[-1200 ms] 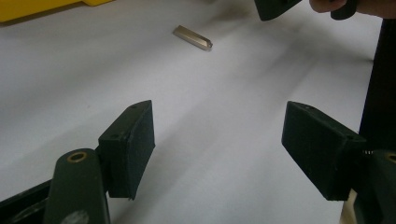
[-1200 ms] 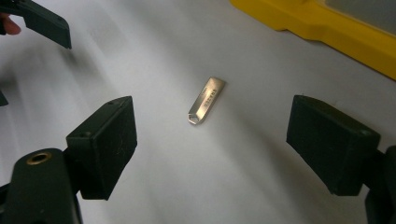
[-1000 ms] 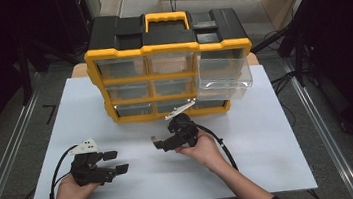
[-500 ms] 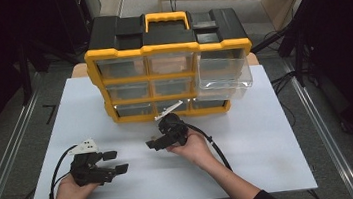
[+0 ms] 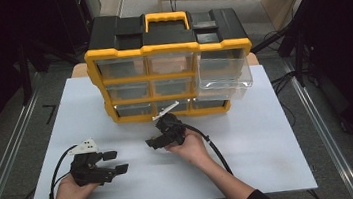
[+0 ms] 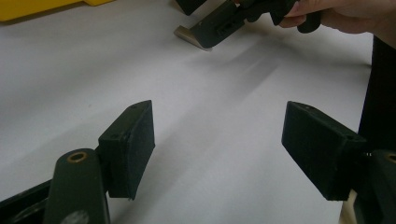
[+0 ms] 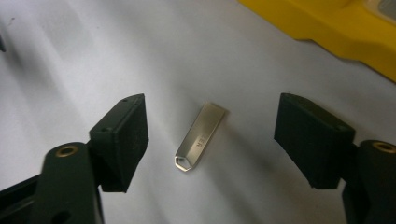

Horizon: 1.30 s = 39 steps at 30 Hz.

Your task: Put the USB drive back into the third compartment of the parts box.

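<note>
Hovering mid-table, the right hand-held gripper (image 7: 210,140) straddles a flat metal stick (image 7: 200,136), jaws apart; the left hand-held gripper (image 5: 113,163) rests spread near the table's (image 5: 272,159) front edge.

- Left black two-jaw gripper (image 5: 113,163): gripped from behind by the person's left hand (image 5: 71,191); jaws spread wide apart, nothing between the pads, tips pointing toward the other gripper.
- Right black two-jaw gripper (image 5: 153,142): held by the person's right hand (image 5: 188,148), forearm in a dark sleeve; jaws spread wide apart, tilted downward, tips pointing toward the left gripper.
- The two grippers are near each other, not touching.
</note>
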Available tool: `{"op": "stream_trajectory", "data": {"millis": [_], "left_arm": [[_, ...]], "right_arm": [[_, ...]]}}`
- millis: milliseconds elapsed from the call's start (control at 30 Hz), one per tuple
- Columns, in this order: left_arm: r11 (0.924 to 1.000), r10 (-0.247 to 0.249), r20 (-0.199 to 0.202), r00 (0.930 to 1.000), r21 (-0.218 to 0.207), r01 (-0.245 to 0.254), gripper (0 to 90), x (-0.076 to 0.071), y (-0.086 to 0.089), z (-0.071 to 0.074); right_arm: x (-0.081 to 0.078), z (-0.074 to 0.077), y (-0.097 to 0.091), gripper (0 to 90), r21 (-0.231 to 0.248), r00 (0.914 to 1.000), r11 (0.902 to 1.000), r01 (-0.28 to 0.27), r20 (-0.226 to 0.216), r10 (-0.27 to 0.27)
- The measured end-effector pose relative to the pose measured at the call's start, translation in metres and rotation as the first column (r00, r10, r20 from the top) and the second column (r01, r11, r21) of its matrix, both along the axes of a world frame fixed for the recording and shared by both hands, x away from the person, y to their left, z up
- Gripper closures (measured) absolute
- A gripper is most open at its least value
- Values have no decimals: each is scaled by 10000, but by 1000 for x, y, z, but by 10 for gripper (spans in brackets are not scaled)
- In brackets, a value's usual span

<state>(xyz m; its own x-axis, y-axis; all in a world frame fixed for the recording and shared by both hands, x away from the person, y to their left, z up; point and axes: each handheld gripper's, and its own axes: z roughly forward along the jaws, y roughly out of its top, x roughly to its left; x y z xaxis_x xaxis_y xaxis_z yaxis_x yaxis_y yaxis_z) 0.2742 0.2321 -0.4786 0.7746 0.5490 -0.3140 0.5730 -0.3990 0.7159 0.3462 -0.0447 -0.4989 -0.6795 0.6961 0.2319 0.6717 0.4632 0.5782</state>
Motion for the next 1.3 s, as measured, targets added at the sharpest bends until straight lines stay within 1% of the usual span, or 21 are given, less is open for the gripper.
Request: {"op": "stream_trajectory", "data": {"millis": [100, 233, 300, 333, 367, 400, 467, 500, 567, 633, 667, 800, 867, 900, 967, 1000, 1067, 1100, 1167, 1233, 1300], "left_arm": [[10000, 4, -1, 10000, -1, -4, 272, 0, 0, 0], [10000, 5, -14, 10000, -2, -5, 271, 0, 0, 0], [10000, 9, 1, 10000, 7, -9, 272, 0, 0, 0], [10000, 6, 8, 10000, 14, -6, 272, 0, 0, 0], [10000, 6, 8, 10000, 11, -6, 272, 0, 0, 0], [10000, 13, 3, 10000, 8, -13, 271, 0, 0, 0], [10000, 18, 2, 10000, 7, -18, 272, 0, 0, 0], [10000, 11, -13, 10000, 31, -11, 272, 0, 0, 0], [10000, 14, -12, 10000, 28, -14, 272, 0, 0, 0], [10000, 6, -19, 10000, 43, -6, 272, 0, 0, 0], [10000, 17, -7, 10000, 36, -17, 271, 0, 0, 0], [10000, 30, -7, 10000, 15, -30, 272, 0, 0, 0], [10000, 35, -19, 10000, 11, -35, 271, 0, 0, 0], [10000, 46, -23, 10000, 16, -46, 271, 0, 0, 0], [10000, 44, -17, 10000, 21, -44, 272, 0, 0, 0], [10000, 43, -27, 10000, 15, -43, 272, 0, 0, 0], [10000, 42, -32, 10000, 22, -41, 272, 0, 0, 0], [10000, 54, -25, 10000, 31, -54, 272, 0, 0, 0], [10000, 57, -35, 10000, 33, -57, 272, 0, 1, 0], [10000, 63, -29, 10000, 5, -63, 272, 0, 1, 0], [10000, 58, -33, 10000, 13, -58, 271, 0, 1, 0]], "right_arm": [[-2, 0, 1, 322, -93, 9998, 9999, 129, 159, -128], [-7, 0, 4, 457, -232, 9995, 9997, -12, 311, 20], [-11, 1, 8, 534, -364, 9994, 9993, 88, 345, -75], [-14, 1, 10, 591, -650, 9981, 9978, 106, 609, -66], [-14, 1, 10, 591, -650, 9981, 9978, 106, 609, -66], [-14, 1, 9, 628, -935, 9971, 9956, -3, 754, 74], [-15, 1, 10, 708, -1072, 9962, 9942, 80, 875, 14], [-17, 2, 13, 757, -1204, 9968, 9922, 321, 768, -229], [-17, 2, 13, 760, -1239, 9967, 9919, 287, 792, -190], [-14, 3, 13, 765, -1044, 9984, 9939, 351, 467, -304], [-11, 4, 10, 767, -1075, 9995, 9941, 158, 271, -129], [-8, 4, 9, 768, -1101, 9996, 9938, -123, 235, 150], [-6, 5, 9, 768, -1137, 9996, 9931, -277, 73, 287], [-5, 6, 9, 768, -1066, 9995, 9938, -307, -83, 300], [1, 8, 7, 768, -715, 9952, 9953, -654, -770, 599], [1, 10, 7, 768, -616, 9948, 9960, -646, -824, 594], [2, 13, 5, 768, -758, 9926, 9923, -977, -802, 916], [1, 15, 6, 768, -611, 9924, 9940, -908, -894, 851], [0, 23, 4, 768, -648, 9864, 9871, -1466, -841, 1410], [-2, 26, 4, 768, -542, 9846, 9859, -1585, -835, 1537], [-6, 37, 5, 768, -619, 9782, 9784, -1970, -797, 1919]]}}
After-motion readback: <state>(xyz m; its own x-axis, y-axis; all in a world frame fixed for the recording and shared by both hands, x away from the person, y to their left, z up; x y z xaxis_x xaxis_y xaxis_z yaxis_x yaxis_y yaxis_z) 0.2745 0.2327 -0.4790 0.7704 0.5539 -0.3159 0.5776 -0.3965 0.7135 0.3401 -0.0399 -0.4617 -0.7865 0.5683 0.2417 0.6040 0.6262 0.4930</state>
